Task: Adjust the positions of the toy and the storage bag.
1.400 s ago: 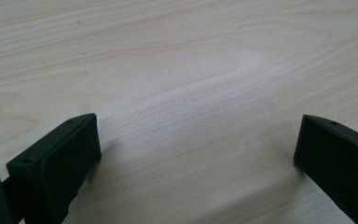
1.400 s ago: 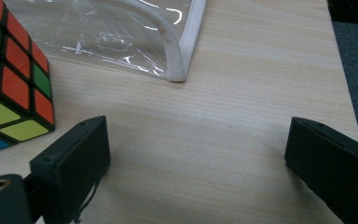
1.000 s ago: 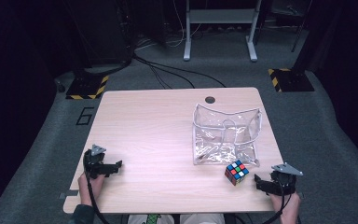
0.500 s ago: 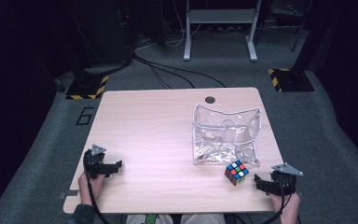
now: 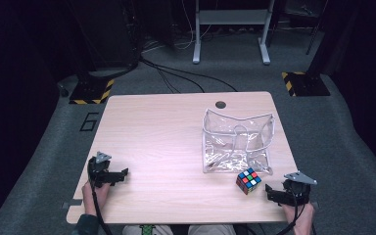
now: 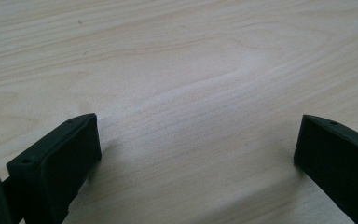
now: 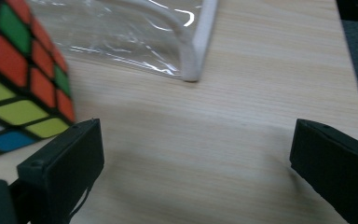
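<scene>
High view first: the left gripper rests at the near left of the table, jaws spread wide over bare wood with nothing between them. Farther right, the Rubik's cube sits just beyond the left jaw of the right gripper, outside its gap. Those jaws have just been opening and stand wide and empty. Ahead of them lies the clear plastic bag, beside the cube.

Cube cut off by right gripper view's left edge, pouch by top.
</scene>
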